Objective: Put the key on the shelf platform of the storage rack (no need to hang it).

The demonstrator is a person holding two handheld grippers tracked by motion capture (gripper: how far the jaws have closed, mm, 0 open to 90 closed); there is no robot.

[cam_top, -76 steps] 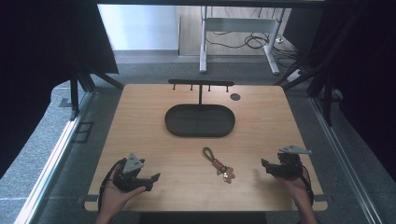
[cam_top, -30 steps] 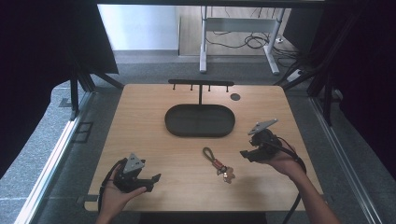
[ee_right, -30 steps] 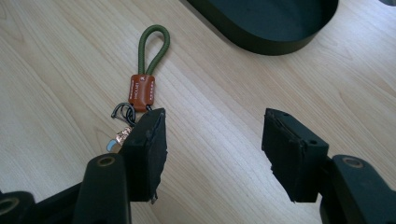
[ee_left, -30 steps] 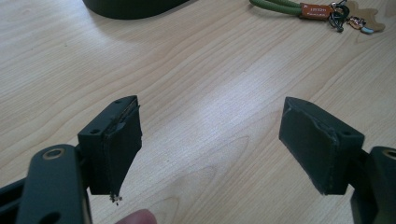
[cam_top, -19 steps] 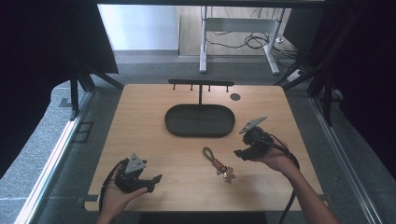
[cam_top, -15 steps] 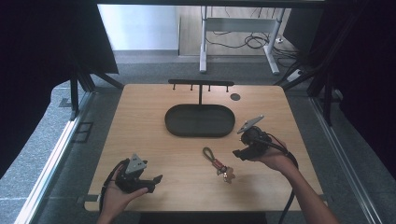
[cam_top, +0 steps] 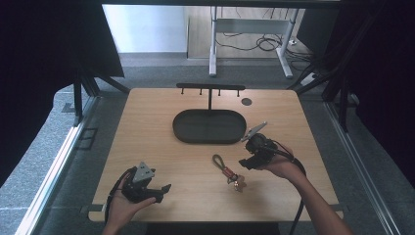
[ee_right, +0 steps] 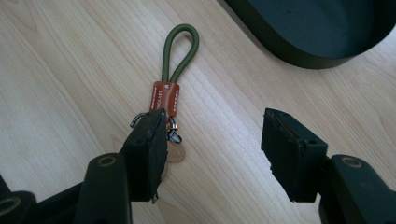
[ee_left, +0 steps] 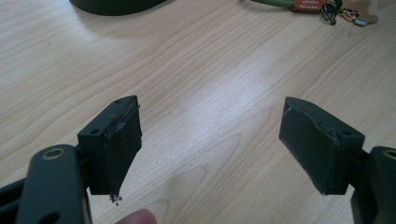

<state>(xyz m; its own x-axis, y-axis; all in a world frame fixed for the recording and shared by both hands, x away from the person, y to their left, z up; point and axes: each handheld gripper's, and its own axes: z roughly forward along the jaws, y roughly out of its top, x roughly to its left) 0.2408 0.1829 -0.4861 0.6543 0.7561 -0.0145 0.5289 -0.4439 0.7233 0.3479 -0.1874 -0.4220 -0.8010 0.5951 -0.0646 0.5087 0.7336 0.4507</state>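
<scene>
A keychain (cam_top: 226, 172) lies flat on the wooden table: a green cord loop (ee_right: 180, 49), a brown leather tab (ee_right: 164, 97) and a metal ring with a small charm. My right gripper (cam_top: 246, 163) hovers just right of it, open. In the right gripper view (ee_right: 212, 122) the left jaw covers the ring and charm, and bare wood lies between the jaws. My left gripper (cam_top: 165, 188) rests near the front left edge, open over bare wood (ee_left: 210, 116). The keychain (ee_left: 310, 4) sits far off at the top of the left gripper view.
A black oval tray (cam_top: 179, 130) sits mid-table behind the keychain, with a black hook stand (cam_top: 210, 88) rising at its back. A small dark disc (cam_top: 246, 101) lies to the stand's right. The tray's rim (ee_right: 280, 49) shows close beyond the right gripper.
The right hand has come in from the front right corner, leftward and toward the keychain, and now hangs beside it. The left hand and the keychain have kept still.
</scene>
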